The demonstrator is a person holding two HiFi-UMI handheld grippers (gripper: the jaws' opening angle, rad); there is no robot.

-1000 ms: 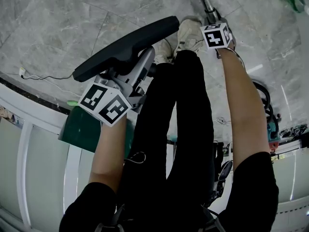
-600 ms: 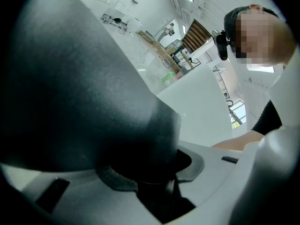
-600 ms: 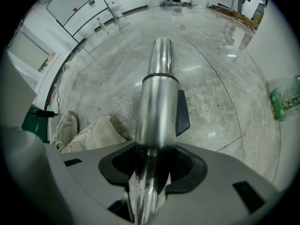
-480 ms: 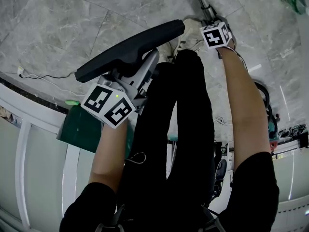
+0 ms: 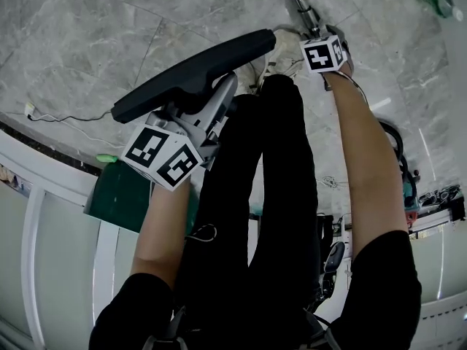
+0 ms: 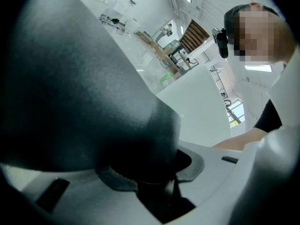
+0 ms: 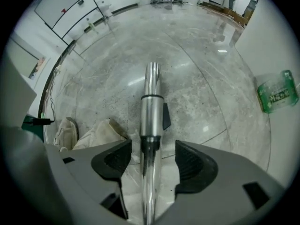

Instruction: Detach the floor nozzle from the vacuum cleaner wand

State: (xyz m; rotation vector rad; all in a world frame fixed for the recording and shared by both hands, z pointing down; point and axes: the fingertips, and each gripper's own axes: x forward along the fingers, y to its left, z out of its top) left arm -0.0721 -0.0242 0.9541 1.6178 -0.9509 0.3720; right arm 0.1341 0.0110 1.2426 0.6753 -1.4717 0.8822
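On the grey marbled floor [image 5: 87,35] a person stands, black trousers [image 5: 270,195] filling the middle of the head view, both bare forearms reaching down.

Floor nozzle [image 5: 193,71]: long black head, held up off the floor at a slant, left of the legs. It is not joined to the wand and sits well apart from it. In the left gripper view the nozzle [image 6: 84,93] is a dark mass filling most of the frame.

Left gripper [image 5: 208,104]: jaws clamped on the floor nozzle's neck, the black body wedged right between the pads [image 6: 190,161].

Green block [image 5: 124,192] lies below the left gripper by a white frame.

Right gripper [image 5: 321,49]: points down at the floor. Its jaws have just been opening and now stand spread wide [image 7: 152,161], with the wand between them. Both pads are clear of the tube, a gap on each side.

Wand [image 7: 151,111]: bare silver tube with a dark clip on its right side, open end facing the floor; in the head view its tip [image 5: 303,6] shows beyond the marker cube.

Pale shoes [image 7: 93,130] are just left of the wand.

Green bottle [image 7: 277,92] lies on its side, well off to the right.

Thin cable [image 5: 66,115] runs along the floor edge at left.
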